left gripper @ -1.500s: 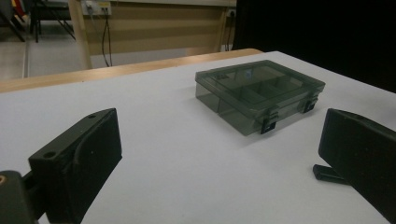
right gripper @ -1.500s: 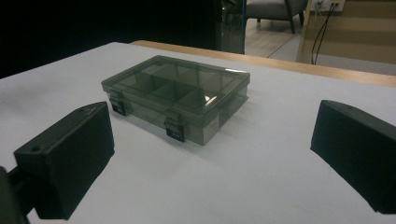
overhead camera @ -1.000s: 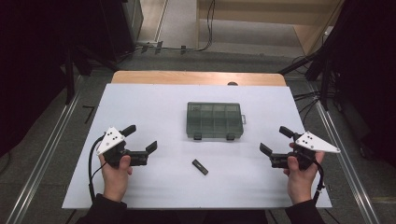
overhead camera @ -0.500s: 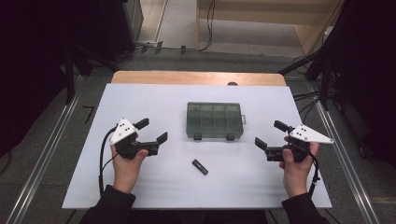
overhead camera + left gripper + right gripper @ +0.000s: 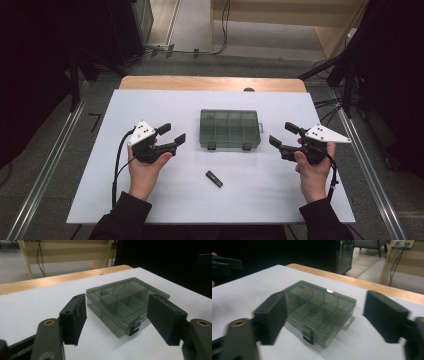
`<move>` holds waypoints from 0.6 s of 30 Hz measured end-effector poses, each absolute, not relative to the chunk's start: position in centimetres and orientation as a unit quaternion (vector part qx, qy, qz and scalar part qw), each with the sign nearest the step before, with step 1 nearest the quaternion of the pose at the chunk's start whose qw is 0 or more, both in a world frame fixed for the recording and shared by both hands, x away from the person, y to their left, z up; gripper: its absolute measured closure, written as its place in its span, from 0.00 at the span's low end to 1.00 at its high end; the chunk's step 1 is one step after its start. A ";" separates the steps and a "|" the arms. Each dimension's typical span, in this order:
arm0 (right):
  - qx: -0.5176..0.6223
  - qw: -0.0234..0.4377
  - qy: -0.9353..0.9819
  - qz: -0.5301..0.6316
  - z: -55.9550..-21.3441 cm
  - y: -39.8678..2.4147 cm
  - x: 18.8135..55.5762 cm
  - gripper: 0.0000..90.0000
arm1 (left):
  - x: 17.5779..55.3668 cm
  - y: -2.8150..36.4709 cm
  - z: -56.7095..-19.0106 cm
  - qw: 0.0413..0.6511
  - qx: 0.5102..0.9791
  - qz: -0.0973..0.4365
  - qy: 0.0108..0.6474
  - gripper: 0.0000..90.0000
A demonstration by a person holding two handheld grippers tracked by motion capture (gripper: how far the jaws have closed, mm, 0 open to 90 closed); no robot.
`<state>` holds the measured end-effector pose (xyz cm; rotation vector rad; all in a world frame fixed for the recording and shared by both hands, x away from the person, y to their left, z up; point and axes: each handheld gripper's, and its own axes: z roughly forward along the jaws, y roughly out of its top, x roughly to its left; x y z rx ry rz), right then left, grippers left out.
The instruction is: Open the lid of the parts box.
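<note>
A smoky translucent compartment box is seen lid-closed mid-table, latches facing the person; every compartment looks empty. It's flanked by both tools: the left gripper is held off at its 9 o'clock, the right gripper at 3 o'clock, neither touching it. Both sets of jaws have just been closing, yet are still parted with nothing gripped. A small black stick-like piece is left lying at the box's 6 o'clock.
</note>
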<state>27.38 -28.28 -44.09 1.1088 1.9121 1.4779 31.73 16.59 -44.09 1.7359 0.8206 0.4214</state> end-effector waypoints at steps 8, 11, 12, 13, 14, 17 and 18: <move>0.419 0.230 0.698 0.533 -44.2 -27.9 28.6 0.47 | 32.6 15.7 -44.3 0.550 0.735 0.175 0.355 0.55; 0.412 0.220 0.707 0.531 -44.2 -27.8 29.2 0.56 | 33.1 15.4 -44.5 0.548 0.738 0.168 0.355 0.63; 0.409 0.215 0.712 0.528 -44.2 -27.8 29.5 0.60 | 33.2 15.3 -44.5 0.547 0.740 0.164 0.356 0.65; 0.411 0.210 0.714 0.527 -44.2 -27.9 29.7 0.62 | 33.3 15.3 -44.6 0.545 0.741 0.164 0.356 0.67; 0.411 0.207 0.715 0.527 -44.2 -28.1 29.8 0.65 | 33.5 15.2 -44.7 0.543 0.742 0.163 0.359 0.68; 0.419 0.204 0.715 0.521 -44.3 -28.3 30.3 0.75 | 33.8 15.0 -44.8 0.532 0.746 0.171 0.364 0.72; 0.421 0.205 0.714 0.520 -44.3 -28.4 30.5 0.78 | 33.9 14.9 -44.9 0.528 0.746 0.174 0.366 0.74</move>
